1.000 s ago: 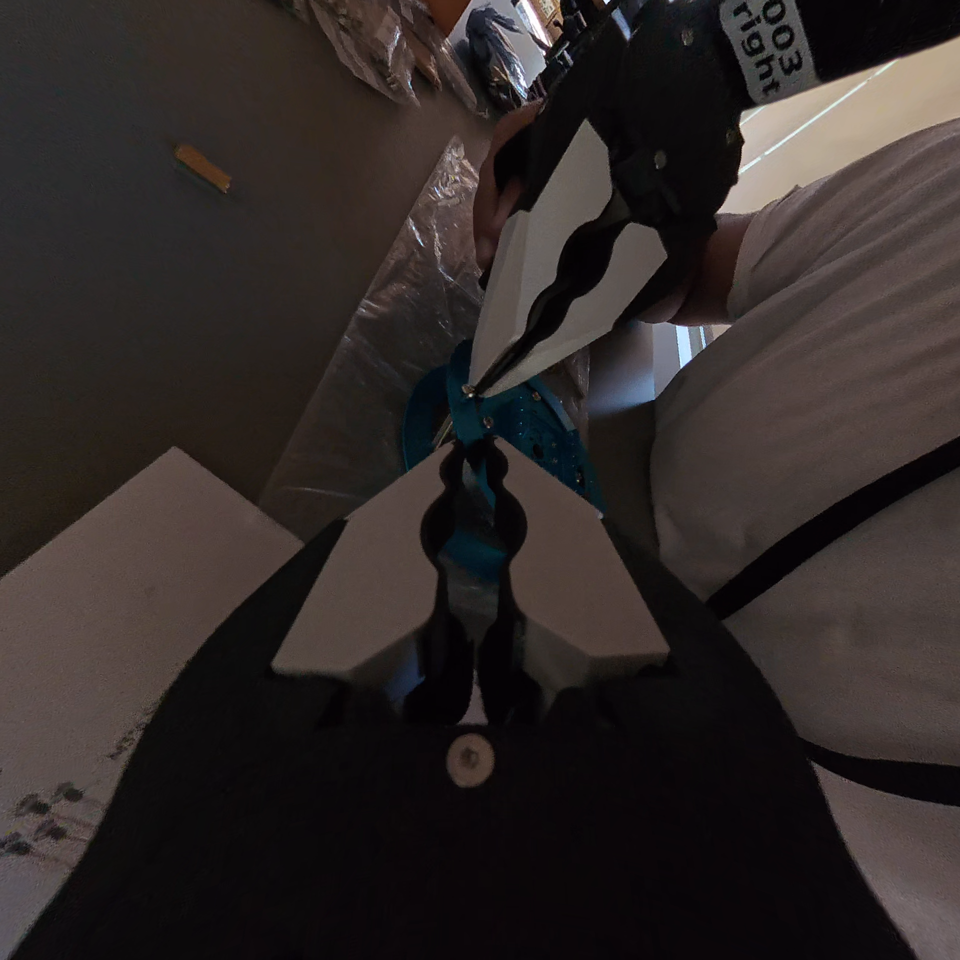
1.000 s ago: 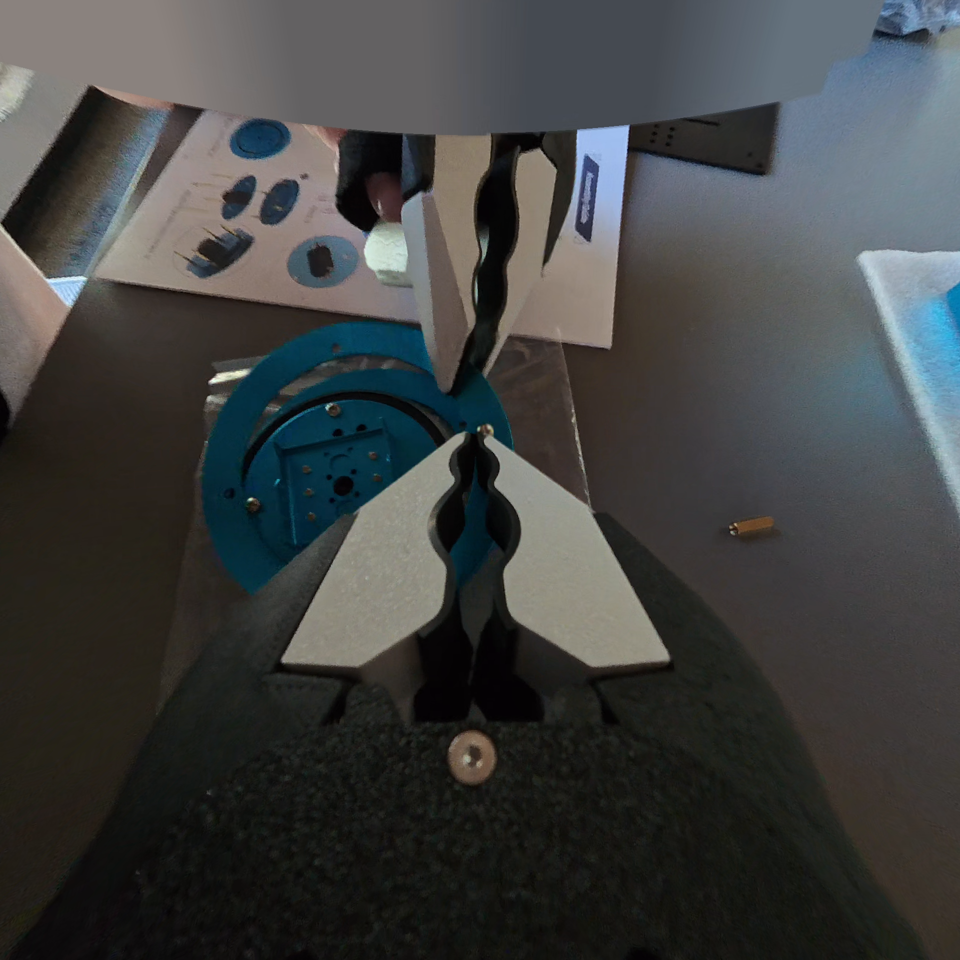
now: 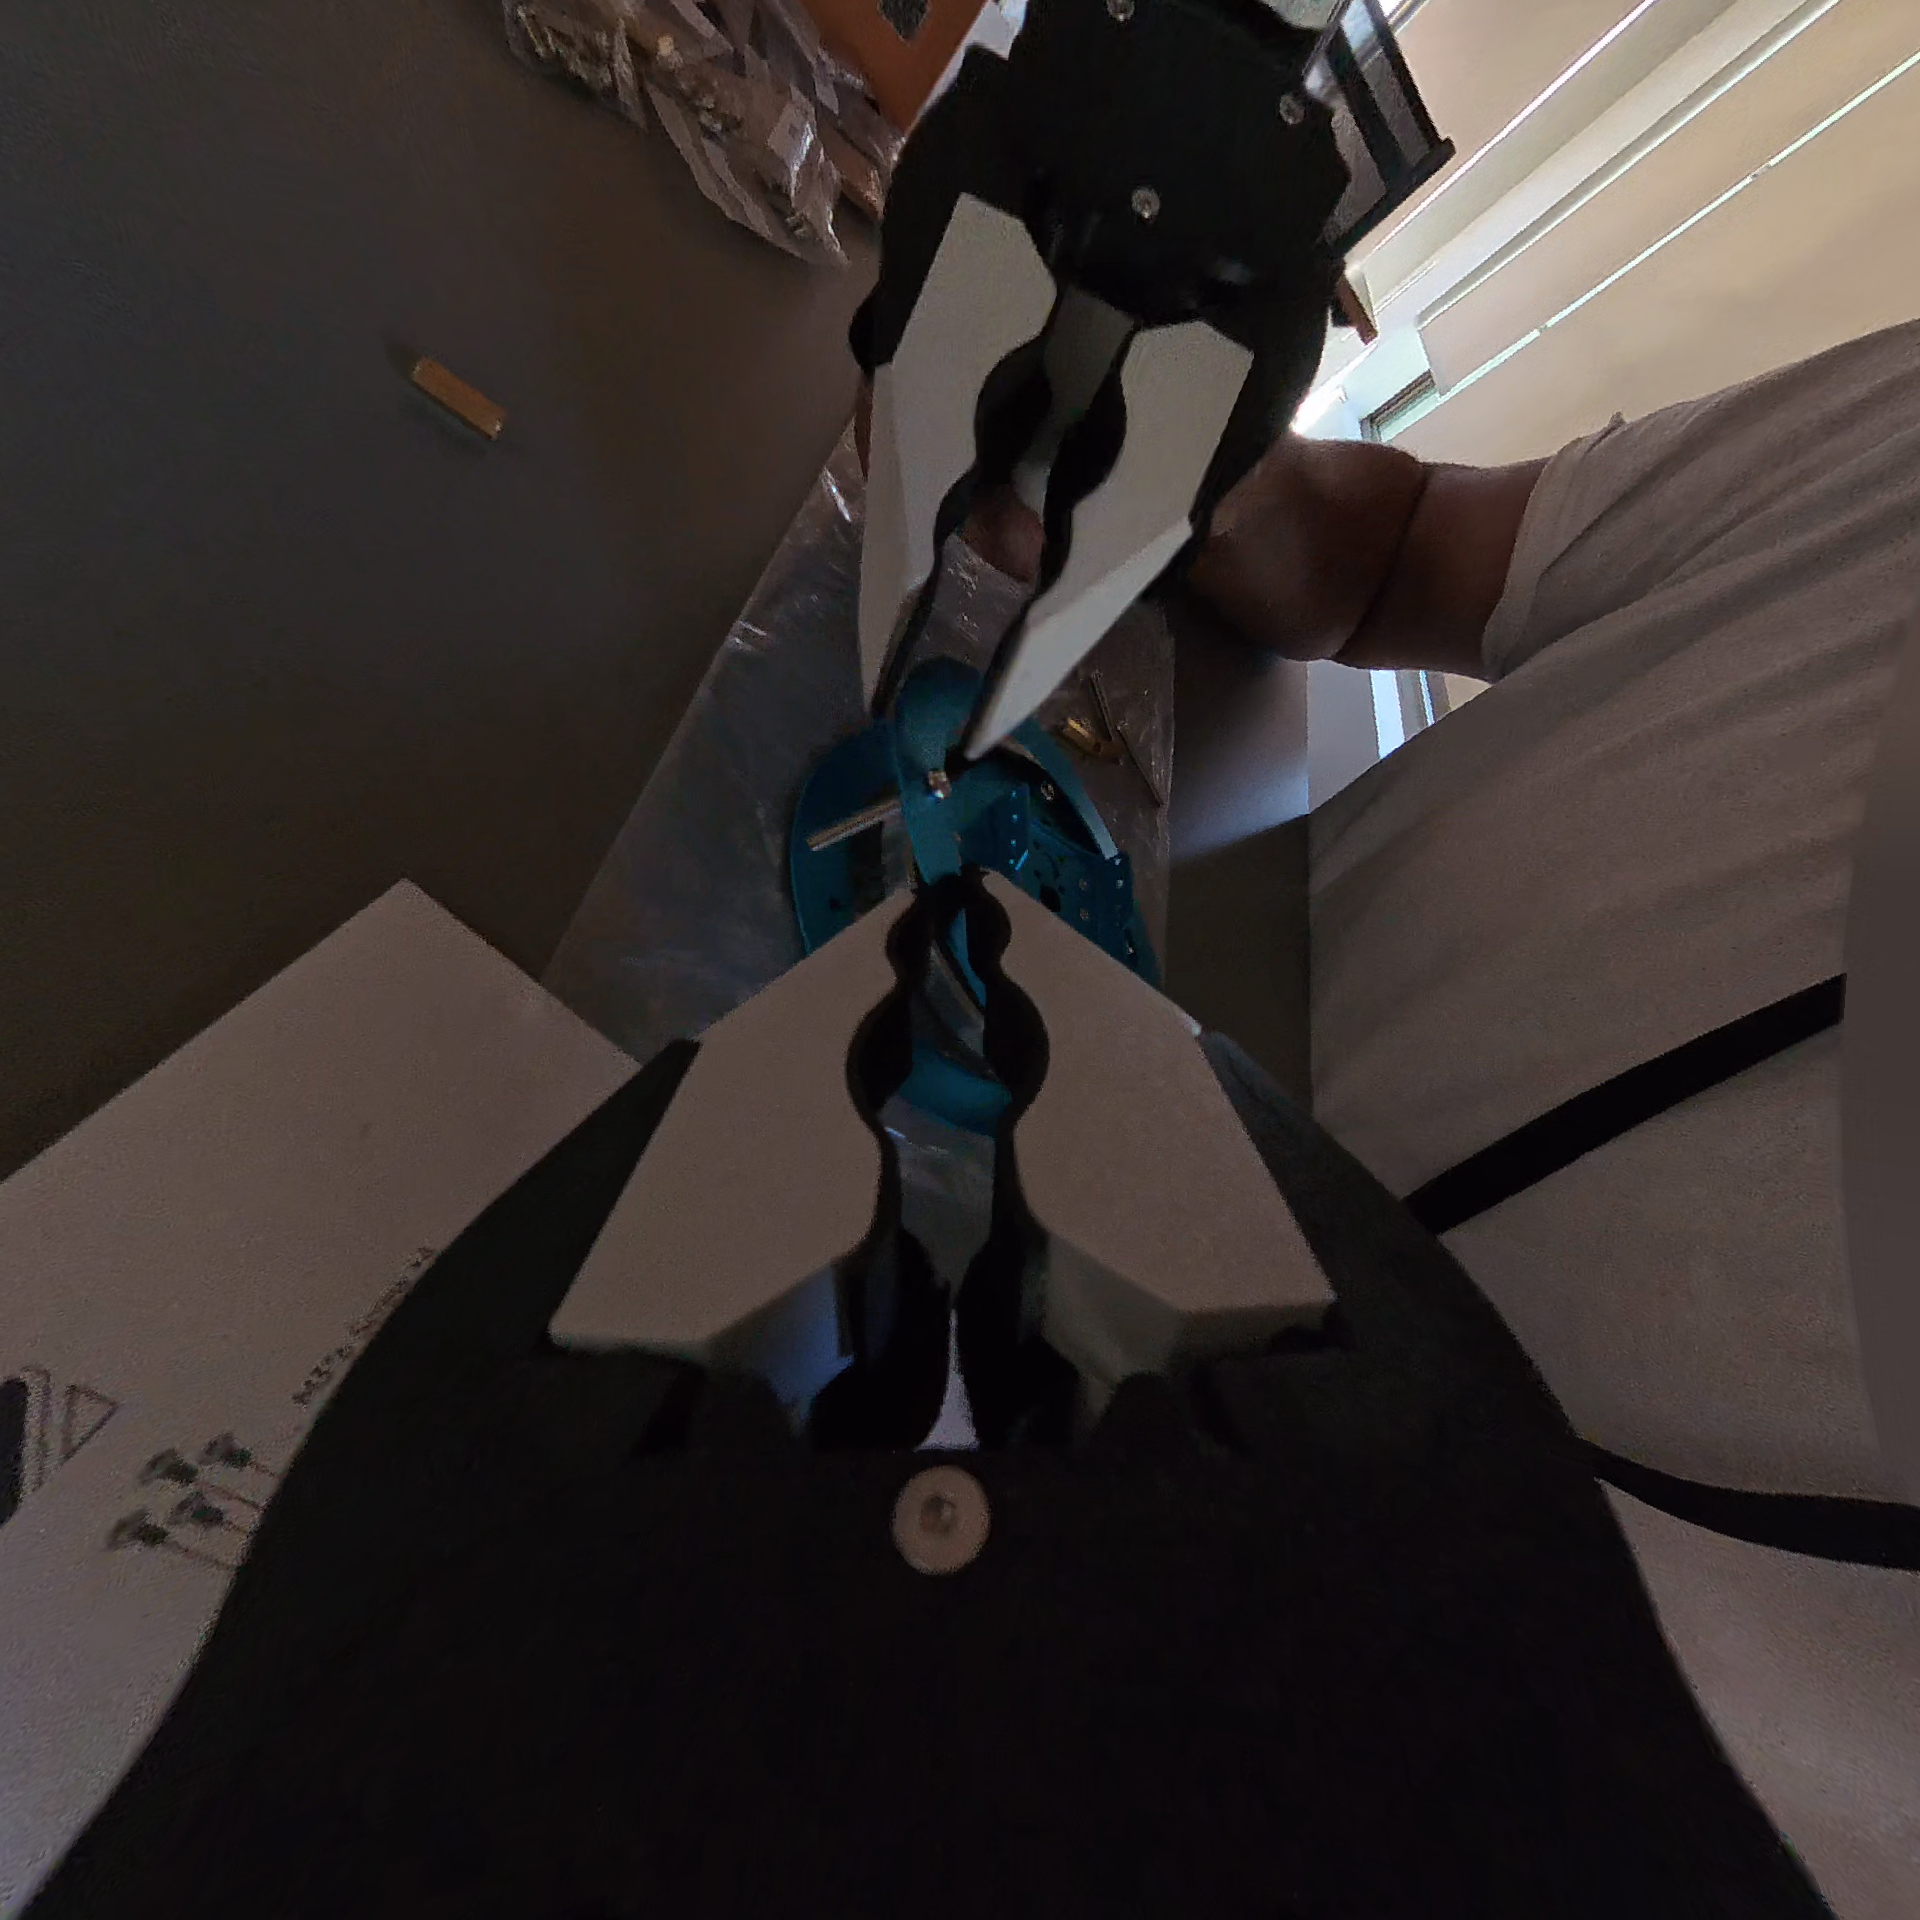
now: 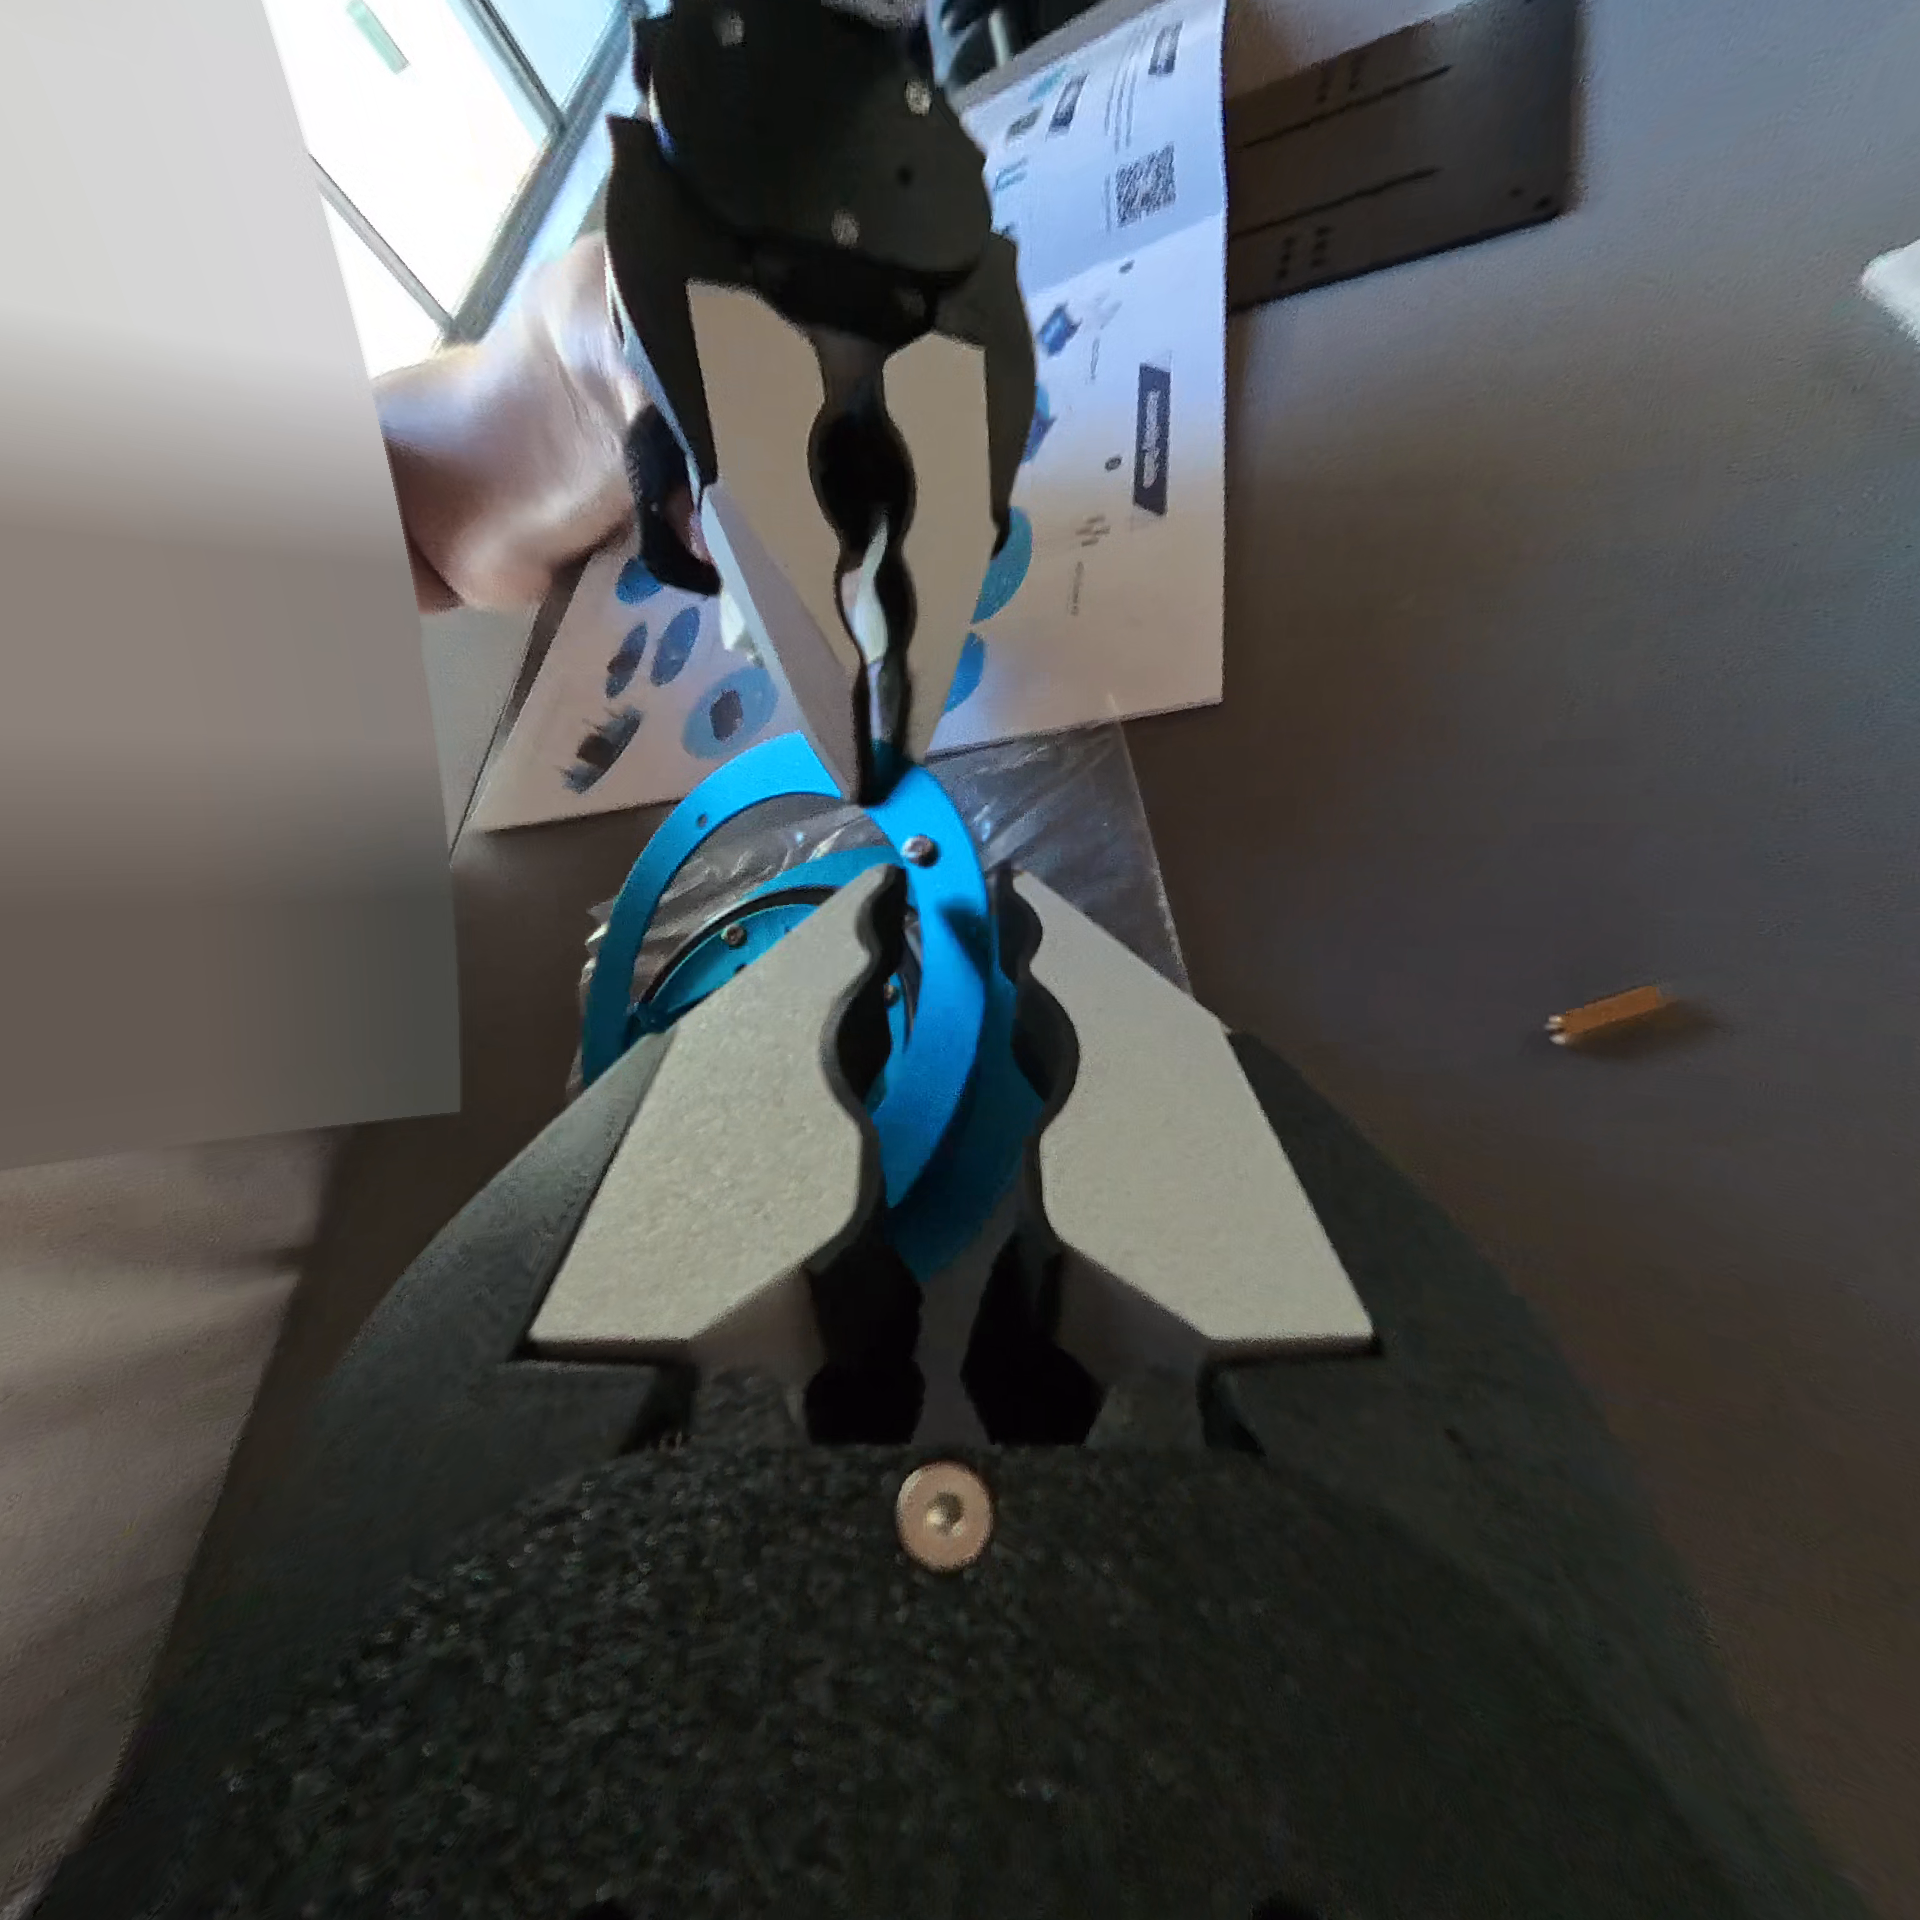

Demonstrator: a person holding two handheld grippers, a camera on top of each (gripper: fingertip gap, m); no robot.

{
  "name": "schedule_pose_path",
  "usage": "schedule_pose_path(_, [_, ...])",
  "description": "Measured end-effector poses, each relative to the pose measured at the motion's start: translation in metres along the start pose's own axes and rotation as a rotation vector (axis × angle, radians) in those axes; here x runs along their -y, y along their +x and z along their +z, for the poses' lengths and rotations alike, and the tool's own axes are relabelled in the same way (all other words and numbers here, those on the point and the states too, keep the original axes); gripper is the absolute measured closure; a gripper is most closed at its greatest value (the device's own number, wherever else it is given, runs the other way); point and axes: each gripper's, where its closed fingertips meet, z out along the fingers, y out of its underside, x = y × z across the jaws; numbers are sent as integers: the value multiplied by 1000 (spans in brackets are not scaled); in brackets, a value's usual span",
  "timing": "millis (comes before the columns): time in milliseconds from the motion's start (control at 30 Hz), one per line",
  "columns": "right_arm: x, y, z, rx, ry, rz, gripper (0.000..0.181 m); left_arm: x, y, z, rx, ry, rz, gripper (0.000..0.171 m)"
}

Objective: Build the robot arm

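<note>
two handheld grippers meet over one blue round metal assembly (image 4: pixel 914 1039) that stands tilted on edge on a clear plastic bag (image 4: pixel 1049 821) on the dark table (image 4: pixel 1558 727). the right gripper (image 4: pixel 951 894) has its fingers apart, straddling the blue ring's near rim; the left gripper (image 3: pixel 948 896), seen opposite, has its fingers pinched on the ring's far rim. one brass standoff (image 4: pixel 1608 1012) lies alone on the table to the right, one printed instruction sheet (image 4: pixel 1122 416) behind, and several bags of small parts (image 3: pixel 727 125) farther back.
</note>
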Motion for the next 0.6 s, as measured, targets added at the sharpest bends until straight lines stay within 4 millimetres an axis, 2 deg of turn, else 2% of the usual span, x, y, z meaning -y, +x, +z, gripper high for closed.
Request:
schedule_pose_path(67, [6,4,-5,-49,23,-49,175,-1,0,0,-8,0,-18,167])
schedule_pose_path(167, [12,-1,-5,-106,29,-159,181,-4,-3,1,-6,-8,-46,167])
schedule_pose_path(300, [2,-6,8,-159,-54,-254,181,-8,-6,3,-14,-15,-89,167])
schedule_pose_path(600, [-1,-6,16,-157,-69,-240,181,-11,-5,3,-16,-24,-98,167])
